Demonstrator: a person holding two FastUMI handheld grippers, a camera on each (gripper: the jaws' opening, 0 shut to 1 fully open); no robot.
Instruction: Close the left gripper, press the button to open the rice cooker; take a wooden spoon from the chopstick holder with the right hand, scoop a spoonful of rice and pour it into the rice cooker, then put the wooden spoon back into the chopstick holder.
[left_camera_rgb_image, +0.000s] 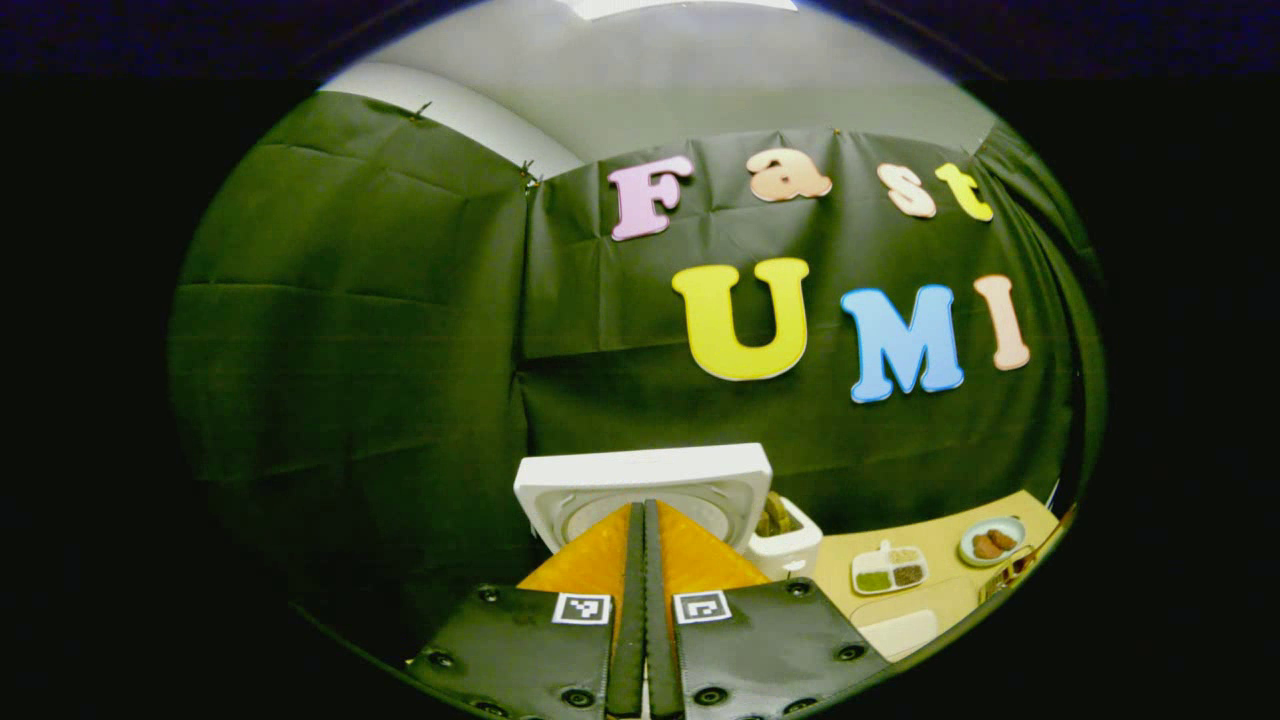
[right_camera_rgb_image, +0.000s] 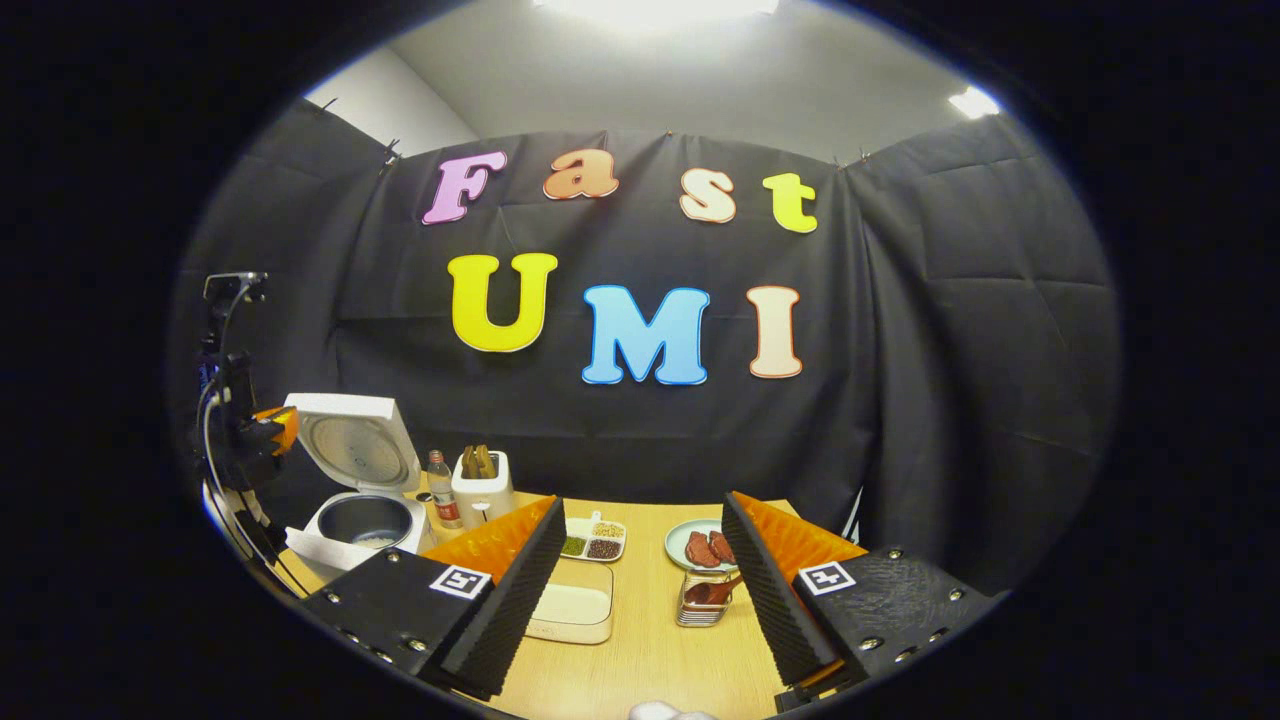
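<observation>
Standing open at the desk's far left, the rice cooker has its lid tipped up and back, so the button step looks done and the dark pot is ready to take rice. In the left gripper view that raised lid sits straight ahead of the left gripper, whose fingers are pressed flat together with nothing between them, a pose suited to poking a button. The right gripper hangs over the near desk with its fingers spread wide and empty, presumably set to fetch the wooden spoon. A white holder beside the cooker carries brownish handles; I judge this the chopstick holder, though which piece is the spoon is too small to tell. A shallow white tub, likely the rice, is partly covered by a finger. A small wire rack holds something reddish I cannot identify. Whether the pot already contains anything is unclear.
</observation>
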